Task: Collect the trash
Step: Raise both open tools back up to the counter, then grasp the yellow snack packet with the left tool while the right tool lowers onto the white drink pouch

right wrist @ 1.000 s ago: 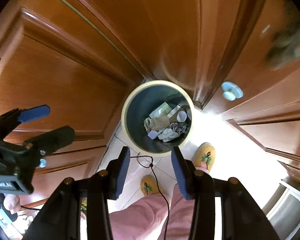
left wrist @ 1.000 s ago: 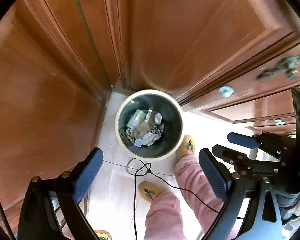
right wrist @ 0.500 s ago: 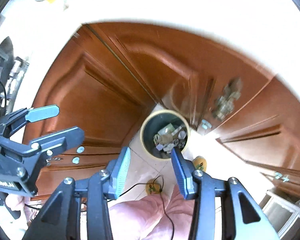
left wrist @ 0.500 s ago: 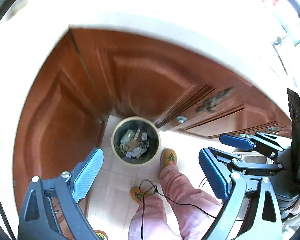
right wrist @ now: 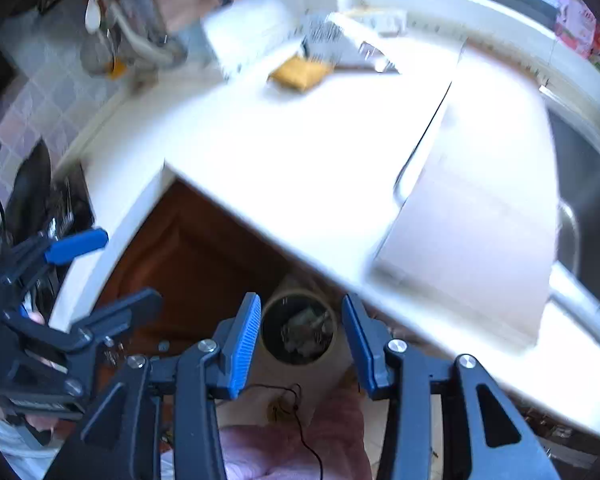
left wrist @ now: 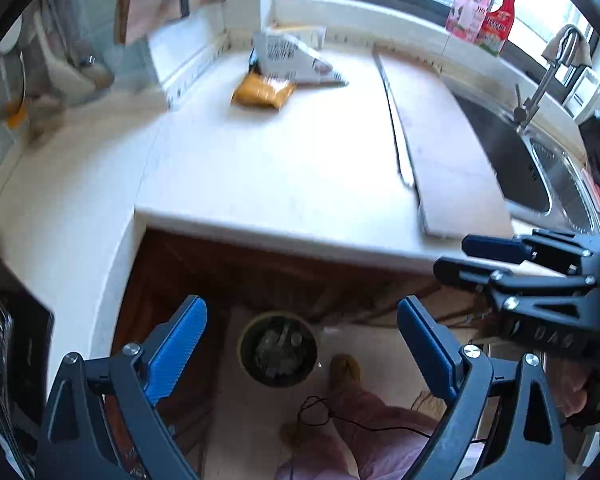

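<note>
Home kitchen: steel sink (left wrist: 540,168), faucet (left wrist: 548,76), wood cabinets (right wrist: 196,264).

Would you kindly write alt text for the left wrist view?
An open left gripper hangs above a white counter holding an orange packet and a printed wrapper. A trash bin with litter stands on the floor below; the right gripper is at right.

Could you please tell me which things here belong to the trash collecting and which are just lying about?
Job:
orange packet
printed white wrapper
trash bin
left gripper, open
right gripper, open

Lying about:
cutting board
sink
faucet
soap bottles
</note>
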The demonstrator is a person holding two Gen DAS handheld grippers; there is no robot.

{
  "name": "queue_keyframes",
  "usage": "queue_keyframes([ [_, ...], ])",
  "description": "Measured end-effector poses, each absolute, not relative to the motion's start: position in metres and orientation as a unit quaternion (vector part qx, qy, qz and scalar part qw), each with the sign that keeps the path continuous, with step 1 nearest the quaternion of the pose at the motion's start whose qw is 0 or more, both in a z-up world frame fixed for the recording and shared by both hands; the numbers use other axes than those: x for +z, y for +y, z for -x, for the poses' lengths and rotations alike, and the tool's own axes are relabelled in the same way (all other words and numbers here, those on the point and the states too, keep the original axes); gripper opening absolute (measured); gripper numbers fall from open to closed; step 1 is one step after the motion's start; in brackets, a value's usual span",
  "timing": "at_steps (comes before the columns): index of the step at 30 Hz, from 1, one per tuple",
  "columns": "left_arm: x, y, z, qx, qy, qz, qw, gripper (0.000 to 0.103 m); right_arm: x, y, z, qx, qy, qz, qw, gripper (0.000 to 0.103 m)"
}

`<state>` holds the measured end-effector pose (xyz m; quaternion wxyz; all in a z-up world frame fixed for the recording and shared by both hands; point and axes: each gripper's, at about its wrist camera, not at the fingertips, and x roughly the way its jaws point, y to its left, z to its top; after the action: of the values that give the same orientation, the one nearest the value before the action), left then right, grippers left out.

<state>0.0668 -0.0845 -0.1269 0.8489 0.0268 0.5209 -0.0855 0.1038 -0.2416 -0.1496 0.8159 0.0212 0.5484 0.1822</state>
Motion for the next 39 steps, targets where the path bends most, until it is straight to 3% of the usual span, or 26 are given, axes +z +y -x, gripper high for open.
queue_keyframes([
  [13, -0.086, -0.107, -0.188, -0.075, 0.519, -0.005, 0.852, 0.095, -0.070, -0.299, -0.219, 0.194, 0.504, -0.074, 0.839, 0.044],
  [20, -0.100, -0.098, -0.268, -0.040, 0.535, -0.011, 0.844, 0.095, -0.052, -0.312, -0.300, 0.193, 0.491, -0.070, 0.847, 0.055],
  [30, -0.172, -0.073, -0.363, 0.000, 0.596, 0.029, 0.802, 0.095, -0.095, -0.306, -0.401, 0.188, 0.522, -0.091, 0.827, 0.055],
  [39, -0.214, -0.072, -0.400, 0.019, 0.624, 0.052, 0.779, 0.095, -0.143, -0.309, -0.448, 0.196, 0.552, -0.109, 0.803, 0.055],
])
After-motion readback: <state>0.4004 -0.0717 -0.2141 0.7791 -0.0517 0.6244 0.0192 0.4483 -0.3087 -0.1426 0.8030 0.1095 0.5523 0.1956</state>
